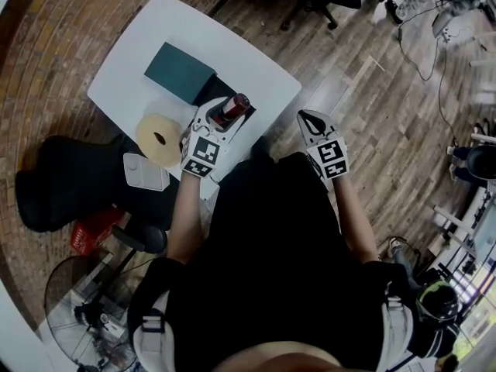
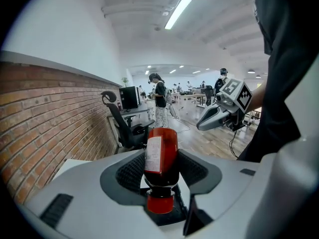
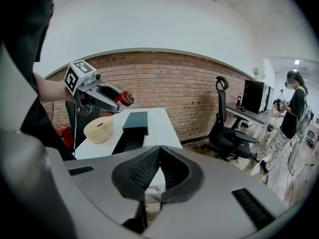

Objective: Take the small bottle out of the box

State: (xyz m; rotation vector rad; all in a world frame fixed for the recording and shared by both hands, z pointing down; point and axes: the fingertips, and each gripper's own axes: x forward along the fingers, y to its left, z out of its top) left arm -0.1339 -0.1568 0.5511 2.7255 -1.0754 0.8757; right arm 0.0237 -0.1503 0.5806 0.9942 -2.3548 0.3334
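Above the near edge of the white table [image 1: 155, 29], the left gripper [image 1: 223, 116] clamps the small bottle [image 1: 232, 108] over the open box [image 1: 214, 91].
The bottle is dark red with a red cap [image 2: 160, 203] pointing back toward the gripper; its white label [image 2: 153, 154] carries print too small to read. It is held in the air, out of the box, whose dark inside shows no contents from here. A teal lid [image 1: 180, 72] lies at the box's far end, and a beige roll [image 1: 160, 138] sits to the left at the table's near edge. The table's far part is bare. The right gripper [image 1: 308, 118], jaws pressed together on nothing, hangs off the table's right edge over the wood floor [image 1: 372, 107], well apart from the bottle.
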